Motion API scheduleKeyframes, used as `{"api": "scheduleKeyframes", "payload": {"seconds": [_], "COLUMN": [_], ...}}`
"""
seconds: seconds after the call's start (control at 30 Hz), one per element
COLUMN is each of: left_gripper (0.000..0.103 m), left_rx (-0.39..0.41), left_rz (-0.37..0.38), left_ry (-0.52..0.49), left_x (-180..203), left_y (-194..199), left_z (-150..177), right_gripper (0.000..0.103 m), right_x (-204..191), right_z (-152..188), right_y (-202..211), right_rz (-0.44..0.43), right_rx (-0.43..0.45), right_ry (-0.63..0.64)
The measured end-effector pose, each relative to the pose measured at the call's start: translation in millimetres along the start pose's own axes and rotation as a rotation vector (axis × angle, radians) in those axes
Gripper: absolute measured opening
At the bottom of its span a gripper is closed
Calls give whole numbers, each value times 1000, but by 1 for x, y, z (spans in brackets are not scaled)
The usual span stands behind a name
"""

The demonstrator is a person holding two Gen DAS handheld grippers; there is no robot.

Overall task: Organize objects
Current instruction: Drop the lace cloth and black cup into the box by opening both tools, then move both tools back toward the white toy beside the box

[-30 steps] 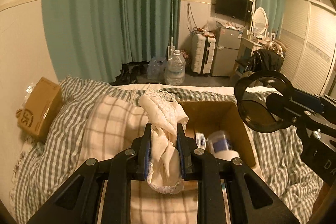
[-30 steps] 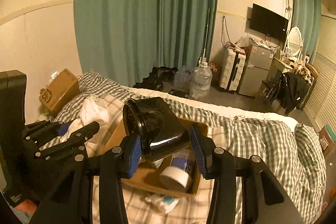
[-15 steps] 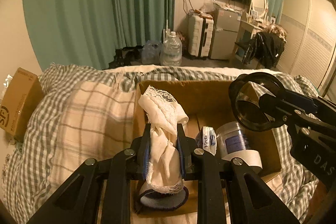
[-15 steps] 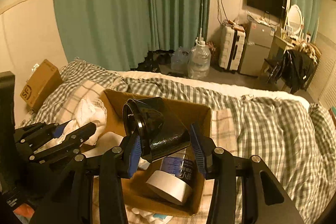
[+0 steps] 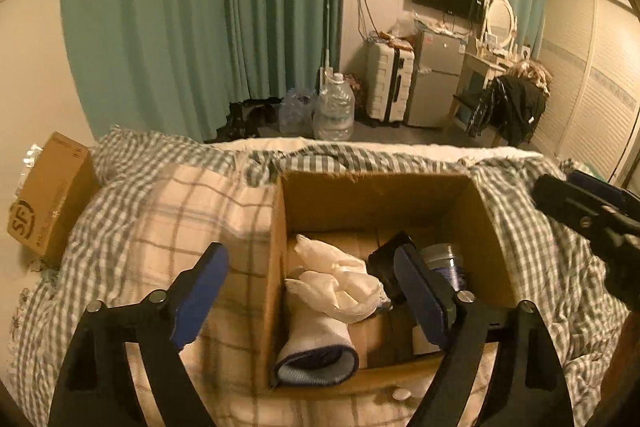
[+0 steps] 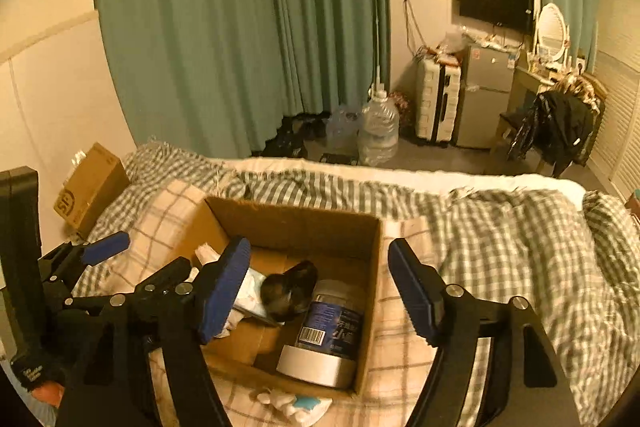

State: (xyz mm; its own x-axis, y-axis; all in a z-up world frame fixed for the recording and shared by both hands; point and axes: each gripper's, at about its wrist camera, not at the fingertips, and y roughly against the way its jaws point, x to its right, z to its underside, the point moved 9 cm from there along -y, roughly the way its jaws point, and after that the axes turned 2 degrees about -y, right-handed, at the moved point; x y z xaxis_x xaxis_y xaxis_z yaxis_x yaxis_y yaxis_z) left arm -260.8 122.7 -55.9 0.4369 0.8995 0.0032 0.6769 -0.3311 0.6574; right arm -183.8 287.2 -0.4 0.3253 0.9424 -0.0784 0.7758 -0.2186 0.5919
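Observation:
An open cardboard box (image 5: 380,195) (image 6: 296,223) sits on the checked bedding. My left gripper (image 5: 312,291) (image 6: 138,259) hovers over its left half; its jaws are opening and hold nothing. Below them a white lace cloth (image 5: 340,283) lies loose in the box on a rolled white sock with a blue cuff (image 5: 320,347). My right gripper (image 6: 318,291) (image 5: 576,187) is above the box, jaws opening, nothing between its pads. The black glossy attachment (image 6: 290,287) (image 5: 384,259) lies in the box beside a dark jar with a white lid (image 6: 332,331) (image 5: 444,259).
A closed brown parcel (image 5: 48,203) (image 6: 88,195) rests at the bed's left edge by the wall. A small white-and-blue item (image 6: 292,403) lies on the bedding before the box. Beyond the bed are water bottles (image 6: 378,131), a suitcase (image 6: 438,107) and a chair with black clothes (image 6: 560,127).
Both grippers sank over the box and opened. The white cloth dropped from the left gripper into the box, and the black attachment dropped from the right gripper beside the jar.

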Motion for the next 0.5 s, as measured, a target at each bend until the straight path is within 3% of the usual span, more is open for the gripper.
{"api": "scheduleKeyframes", "payload": {"seconds": [0.2, 0.5], "left_gripper": [103, 103], "left_rx": [84, 169], "left_rz": [-15, -55], "left_ry": [42, 58], "left_x": [-12, -31], "left_y": [65, 143], "left_z": [-13, 1], "right_gripper": [84, 103], "right_x": [-5, -22], "right_z": [-17, 1], "right_y": [70, 147], "right_rz": [27, 69], "right_rx": [77, 144], "right_ry": [19, 69]}}
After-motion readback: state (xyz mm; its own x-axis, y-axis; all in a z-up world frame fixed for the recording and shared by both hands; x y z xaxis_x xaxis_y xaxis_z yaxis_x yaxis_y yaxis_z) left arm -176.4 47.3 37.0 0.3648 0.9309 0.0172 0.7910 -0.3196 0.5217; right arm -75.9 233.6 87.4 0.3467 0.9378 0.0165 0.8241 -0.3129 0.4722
